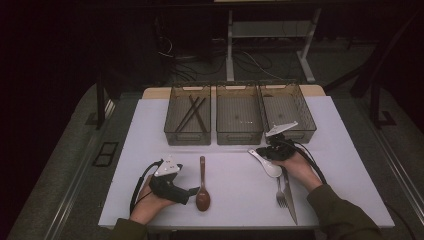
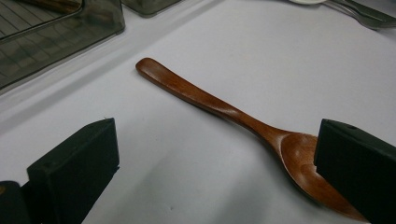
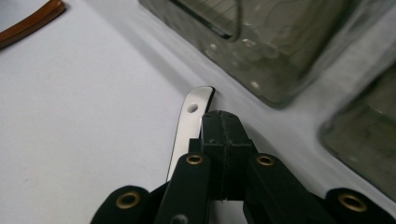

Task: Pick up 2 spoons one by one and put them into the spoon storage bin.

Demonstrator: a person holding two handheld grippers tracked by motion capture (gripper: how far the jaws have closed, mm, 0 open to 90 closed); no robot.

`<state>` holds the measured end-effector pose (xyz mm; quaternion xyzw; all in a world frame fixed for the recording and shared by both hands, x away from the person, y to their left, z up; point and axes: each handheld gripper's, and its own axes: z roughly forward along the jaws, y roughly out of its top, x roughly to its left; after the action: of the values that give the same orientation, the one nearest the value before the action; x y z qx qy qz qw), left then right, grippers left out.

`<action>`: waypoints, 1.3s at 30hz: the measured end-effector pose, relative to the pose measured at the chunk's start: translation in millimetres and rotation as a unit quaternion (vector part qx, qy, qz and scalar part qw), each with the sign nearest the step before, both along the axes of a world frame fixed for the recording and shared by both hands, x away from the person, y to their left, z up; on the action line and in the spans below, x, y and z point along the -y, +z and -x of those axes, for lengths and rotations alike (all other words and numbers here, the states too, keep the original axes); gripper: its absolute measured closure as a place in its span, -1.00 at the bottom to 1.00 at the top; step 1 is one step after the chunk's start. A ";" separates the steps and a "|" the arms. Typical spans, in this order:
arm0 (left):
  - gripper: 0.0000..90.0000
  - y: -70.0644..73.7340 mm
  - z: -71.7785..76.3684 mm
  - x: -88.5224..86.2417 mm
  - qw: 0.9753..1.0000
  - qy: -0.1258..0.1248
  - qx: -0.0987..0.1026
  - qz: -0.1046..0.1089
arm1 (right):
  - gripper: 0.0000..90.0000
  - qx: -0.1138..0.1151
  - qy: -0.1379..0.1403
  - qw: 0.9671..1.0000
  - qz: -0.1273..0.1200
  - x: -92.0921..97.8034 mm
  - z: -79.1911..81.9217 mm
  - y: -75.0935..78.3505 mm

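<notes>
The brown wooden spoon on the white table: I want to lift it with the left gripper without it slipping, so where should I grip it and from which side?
Grip the brown wooden spoon at the narrow neck just above its bowl, coming from above with the open left gripper astride it. It lies flat, and the handle is slim there.

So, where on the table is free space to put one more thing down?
Free patches: the white table left of the bins; the stretch between the wooden spoon and the white spoon; the right edge beyond the knife. Crowded: around the right gripper, with white spoon, fork and knife close together.
</notes>
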<state>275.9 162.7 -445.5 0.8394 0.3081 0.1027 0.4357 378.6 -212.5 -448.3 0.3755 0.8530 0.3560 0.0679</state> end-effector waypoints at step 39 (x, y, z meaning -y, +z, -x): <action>-1.00 1.2 1.1 -1.6 1.000 -0.017 0.009 0.014 | 0.32 0.014 0.051 0.998 -0.039 2.4 16.2 25.8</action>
<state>274.8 164.3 -444.4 0.8373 0.2914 0.0989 0.4519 362.3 -214.9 -422.5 0.3290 0.8555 0.3971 0.0469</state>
